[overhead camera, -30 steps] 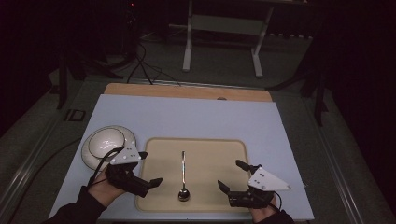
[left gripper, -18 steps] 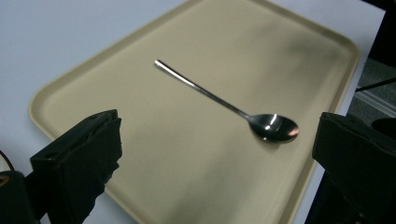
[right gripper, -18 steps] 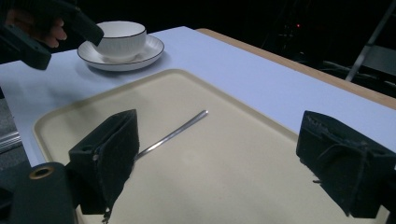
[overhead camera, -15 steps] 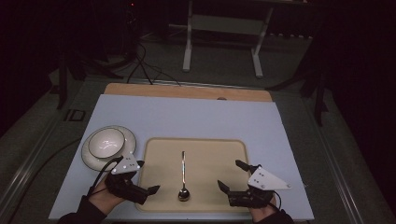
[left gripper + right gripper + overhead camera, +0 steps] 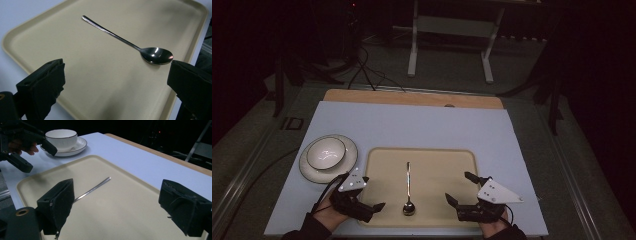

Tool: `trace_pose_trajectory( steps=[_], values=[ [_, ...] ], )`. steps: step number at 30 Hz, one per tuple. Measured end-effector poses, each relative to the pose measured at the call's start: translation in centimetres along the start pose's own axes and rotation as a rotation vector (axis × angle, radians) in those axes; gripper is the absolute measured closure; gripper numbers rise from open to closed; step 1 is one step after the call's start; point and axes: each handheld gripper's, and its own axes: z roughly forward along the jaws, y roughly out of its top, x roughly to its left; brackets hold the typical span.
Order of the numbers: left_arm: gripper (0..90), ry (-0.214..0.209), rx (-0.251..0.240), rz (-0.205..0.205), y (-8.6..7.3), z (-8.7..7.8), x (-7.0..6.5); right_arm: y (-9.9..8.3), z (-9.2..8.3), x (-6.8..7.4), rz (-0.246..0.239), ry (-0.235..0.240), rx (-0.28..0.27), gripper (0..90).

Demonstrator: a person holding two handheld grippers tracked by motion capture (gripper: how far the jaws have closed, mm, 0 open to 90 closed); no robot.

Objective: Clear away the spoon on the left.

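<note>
We note the spoon (image 5: 408, 187) lying flat at the middle of the beige tray (image 5: 377, 165), bowl end toward the near rim, handle pointing far. Our left tool (image 5: 371, 206) sits just left of the spoon's bowl at the tray's near-left corner, jaws spread wide, holding nothing; in the left gripper view the bowl lies close to one jaw. Our right tool (image 5: 459, 187) rests over the tray's near-right part, jaws also wide and unloaded, apart from the spoon. A cup on a saucer (image 5: 328, 156) stands on the tabletop (image 5: 412, 125) left of the tray.
</note>
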Motion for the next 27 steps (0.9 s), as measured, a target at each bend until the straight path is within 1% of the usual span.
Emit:
trace_pose_trajectory(
  steps=[2,8,10,11,15,19,27],
  values=[
    [2.2,0.000,-0.005,0.003,-0.1,0.2,-0.1,-0.1,0.0,0.0,0.000,-0.002,0.003,13.4],
    [2.2,-0.025,-0.001,0.025,-0.1,1.2,-0.4,-0.1,0.0,-0.1,0.005,0.001,0.005,13.4],
    [2.2,-0.026,-0.010,0.023,0.1,1.4,-0.5,-0.1,0.1,-0.1,0.005,0.002,0.005,13.4],
    [2.2,-0.026,-0.018,0.014,0.2,1.5,-0.5,-0.1,0.1,-0.1,0.005,0.002,0.005,13.4],
    [2.2,-0.017,-0.043,0.013,0.6,1.6,-0.4,-0.2,0.0,-0.2,0.014,0.006,0.003,13.4],
    [2.2,-0.010,-0.049,0.011,0.7,1.7,-0.3,-0.1,0.0,-0.2,0.016,0.008,0.001,13.4],
    [2.2,0.006,-0.056,-0.012,0.6,1.5,0.0,-0.2,0.0,-0.2,0.022,0.012,0.003,13.4]
  ],
)
